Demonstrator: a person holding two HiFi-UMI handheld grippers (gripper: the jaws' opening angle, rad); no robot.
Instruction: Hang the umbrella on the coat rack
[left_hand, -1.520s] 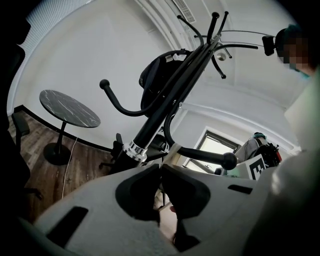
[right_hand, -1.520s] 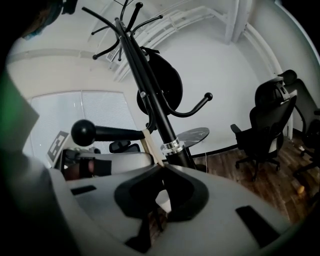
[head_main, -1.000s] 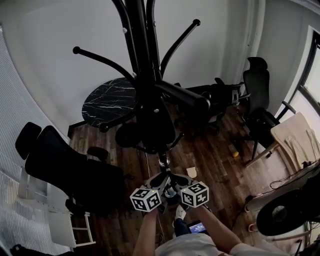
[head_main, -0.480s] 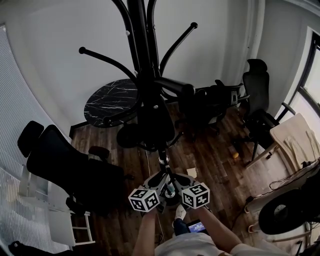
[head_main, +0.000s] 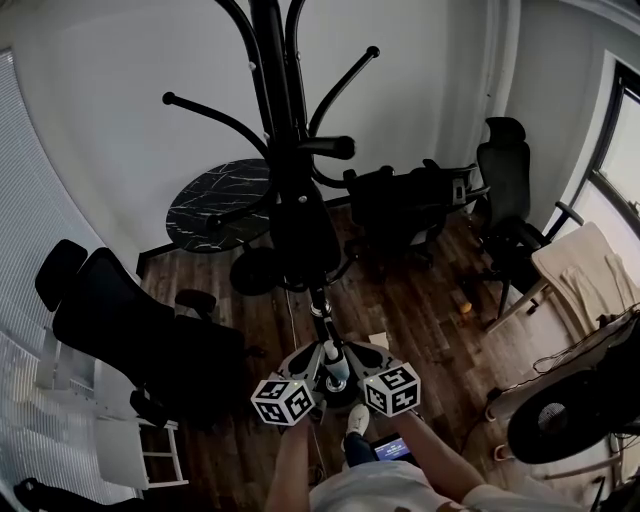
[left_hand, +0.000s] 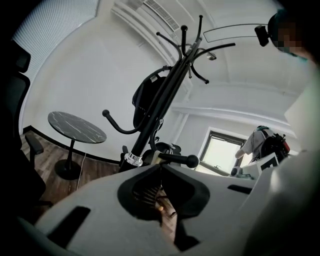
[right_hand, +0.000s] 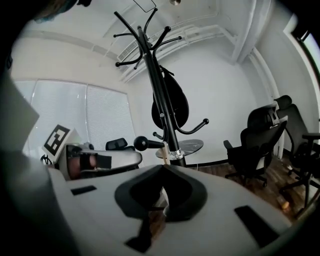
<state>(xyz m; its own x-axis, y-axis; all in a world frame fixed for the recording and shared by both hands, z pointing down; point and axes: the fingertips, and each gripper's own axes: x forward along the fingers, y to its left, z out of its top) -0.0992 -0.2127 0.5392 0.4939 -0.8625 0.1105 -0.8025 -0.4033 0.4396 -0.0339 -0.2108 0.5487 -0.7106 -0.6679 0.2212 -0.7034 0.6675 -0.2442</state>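
Observation:
The black coat rack (head_main: 283, 120) rises in front of me, with curved pegs and a silver ring (head_main: 322, 308) low on its pole. A black folded bundle, apparently the umbrella (head_main: 305, 235), hangs against the pole; it also shows as the dark umbrella (left_hand: 149, 95) and the umbrella (right_hand: 170, 102) in the gripper views. My left gripper (head_main: 315, 355) and right gripper (head_main: 345, 355) sit side by side just below it, close to the pole. Both are apart from the umbrella. The left gripper (left_hand: 161, 165) is shut, and the right gripper (right_hand: 162, 166) also looks shut, with nothing between either pair of jaws.
A round black marble table (head_main: 215, 205) stands behind the rack. Black office chairs sit at the left (head_main: 140, 335) and back right (head_main: 505, 190). A pale wooden chair (head_main: 585, 280) and a black fan (head_main: 560, 425) are on the right. The floor is dark wood.
Both grippers have drawn back a little from the rack pole toward me. The umbrella stays hanging on the rack.

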